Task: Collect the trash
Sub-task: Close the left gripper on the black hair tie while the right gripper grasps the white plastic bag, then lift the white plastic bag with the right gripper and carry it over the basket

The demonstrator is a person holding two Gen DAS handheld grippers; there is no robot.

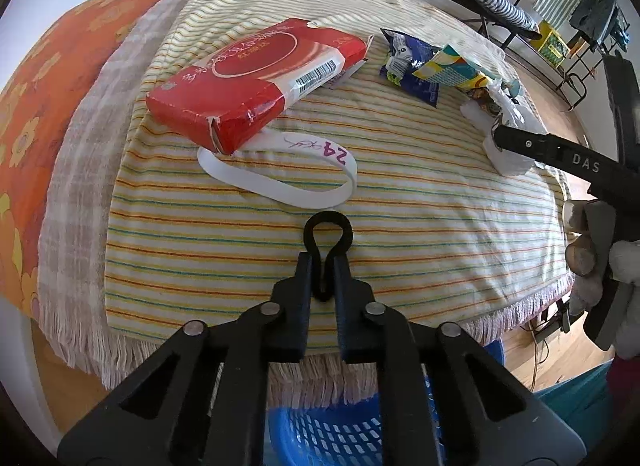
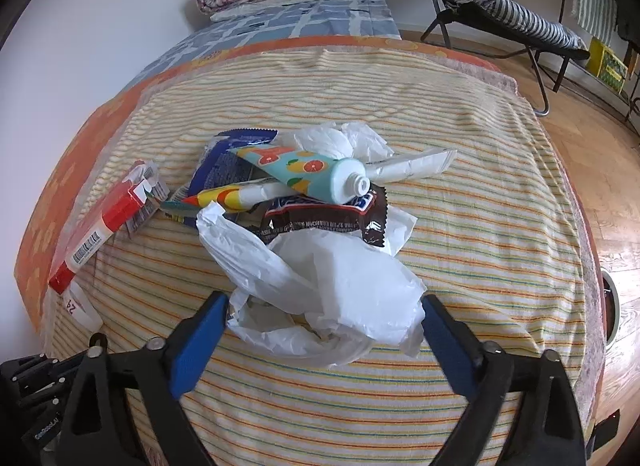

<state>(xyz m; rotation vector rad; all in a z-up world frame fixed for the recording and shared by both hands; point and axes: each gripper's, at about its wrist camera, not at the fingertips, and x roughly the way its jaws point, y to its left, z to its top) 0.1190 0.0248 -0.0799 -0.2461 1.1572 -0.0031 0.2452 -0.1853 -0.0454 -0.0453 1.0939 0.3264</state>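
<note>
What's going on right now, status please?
Left gripper shut on black hair tie. Right gripper open around white plastic bag. Blue basket below. Nothing blocking.

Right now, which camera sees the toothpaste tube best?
The right wrist view. The toothpaste tube lies near the middle, on top of the trash pile, its orange-slice print and open white nozzle plain. In the left wrist view it is small and far off at the upper right, squashed by the lens.

left gripper (image 1: 323, 298): black linkage, silver pivot pins | right gripper (image 2: 324, 330): black arms, blue pads (image 2: 192, 346), white "DAS" lettering | hand (image 1: 588, 254): pale glove
</note>
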